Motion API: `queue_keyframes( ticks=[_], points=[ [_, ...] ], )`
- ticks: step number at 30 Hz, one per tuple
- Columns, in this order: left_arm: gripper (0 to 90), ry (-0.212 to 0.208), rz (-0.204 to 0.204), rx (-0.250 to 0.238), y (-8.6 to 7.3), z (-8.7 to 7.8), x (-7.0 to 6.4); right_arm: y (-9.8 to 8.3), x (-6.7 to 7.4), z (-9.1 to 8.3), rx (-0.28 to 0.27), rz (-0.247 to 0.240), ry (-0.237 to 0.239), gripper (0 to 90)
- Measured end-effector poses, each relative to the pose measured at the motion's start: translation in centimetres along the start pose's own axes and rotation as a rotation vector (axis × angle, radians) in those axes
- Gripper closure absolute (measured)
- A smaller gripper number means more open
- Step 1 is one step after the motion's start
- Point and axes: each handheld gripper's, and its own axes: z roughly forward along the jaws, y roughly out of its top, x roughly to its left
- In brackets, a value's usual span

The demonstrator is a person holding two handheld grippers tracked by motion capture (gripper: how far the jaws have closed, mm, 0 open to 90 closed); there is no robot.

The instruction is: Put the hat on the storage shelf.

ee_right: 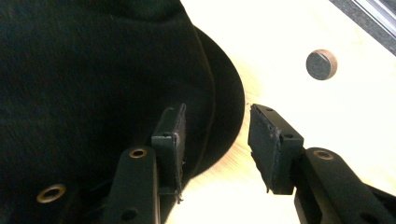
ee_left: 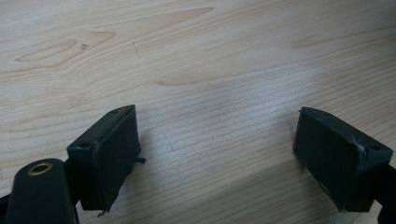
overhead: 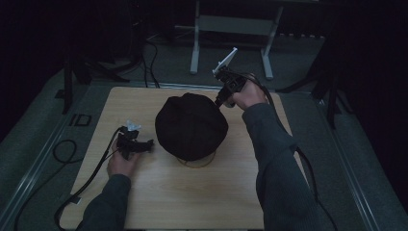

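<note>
At the far right edge of the black cap (overhead: 191,126), mid-table, my right gripper (ee_right: 215,140) stands open around its brim. Left gripper (ee_left: 217,154) waits open. Next I'd pull away.

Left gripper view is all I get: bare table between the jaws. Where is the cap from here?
Observer: The black cap sits mid-table, to the right of the left gripper and apart from it.
Operator: And the right gripper?
Observer: The right gripper is at the cap's far right side, open, with the brim edge between its jaws and the pads not pressing.
Operator: Anything beside it?
Observer: A small round disc on the table, beyond the brim.
</note>
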Motion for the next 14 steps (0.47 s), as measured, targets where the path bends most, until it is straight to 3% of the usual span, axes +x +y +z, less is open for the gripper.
queue_keyframes(
  ticks=[8,14],
  points=[
    [14.0,0.000,0.000,0.000,0.0,0.0,0.0,-1.6,-0.5,-0.6,0.030,-0.032,-0.054,53.5],
    [14.0,0.000,-0.001,-0.002,0.0,0.0,0.0,-2.7,-0.9,-0.7,0.049,-0.039,-0.058,54.4]
  ],
)
